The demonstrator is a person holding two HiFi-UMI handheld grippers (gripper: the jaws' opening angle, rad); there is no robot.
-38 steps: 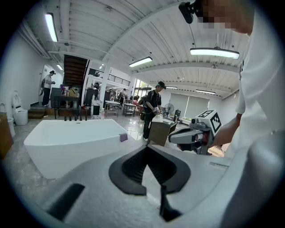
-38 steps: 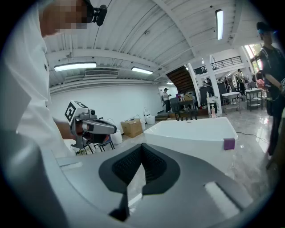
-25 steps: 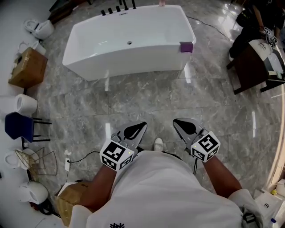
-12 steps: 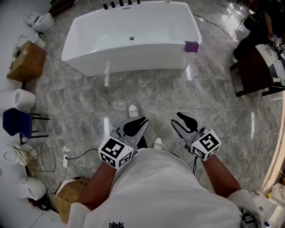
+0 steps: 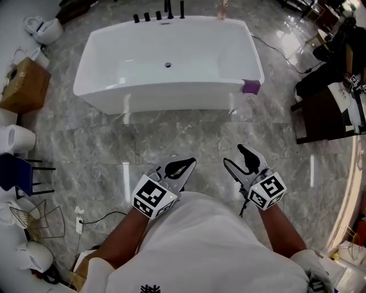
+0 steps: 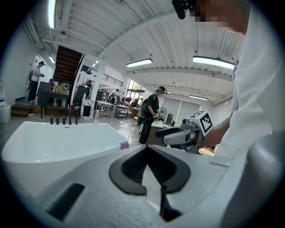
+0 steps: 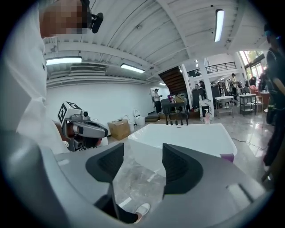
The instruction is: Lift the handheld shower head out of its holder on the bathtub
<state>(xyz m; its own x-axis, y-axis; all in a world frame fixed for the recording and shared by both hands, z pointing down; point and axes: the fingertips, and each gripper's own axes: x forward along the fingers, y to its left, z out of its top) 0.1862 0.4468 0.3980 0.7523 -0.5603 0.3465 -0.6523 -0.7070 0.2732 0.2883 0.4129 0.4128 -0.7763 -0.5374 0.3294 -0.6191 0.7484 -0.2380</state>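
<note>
The white bathtub (image 5: 114, 97) stands across the floor ahead of me. A row of black fittings (image 5: 158, 14) rises from its far rim, and I cannot tell which of them is the handheld shower head. Both grippers hang low in front of my body, well short of the tub. My left gripper (image 5: 192, 161) is shut with nothing in it. The jaws of my right gripper (image 5: 233, 154) are opening, and only floor shows between them. In the left gripper view the tub (image 6: 53, 142) and fittings (image 6: 62, 120) lie far ahead. In the right gripper view the tub (image 7: 187, 138) is ahead.
A purple pad (image 5: 250, 87) sticks to the tub's near right corner, and a pink bottle (image 5: 222, 8) stands on the far rim. A cardboard box (image 5: 23, 86), toilets (image 5: 16, 137) and a blue chair (image 5: 14, 171) line the left. Dark furniture (image 5: 323, 111) stands at the right. A person (image 6: 150, 116) stands beyond the tub.
I have walked toward the tub, which now sits lower and closer in the head view. The right gripper's jaws have gone from shut to apart. The left gripper stays shut.
</note>
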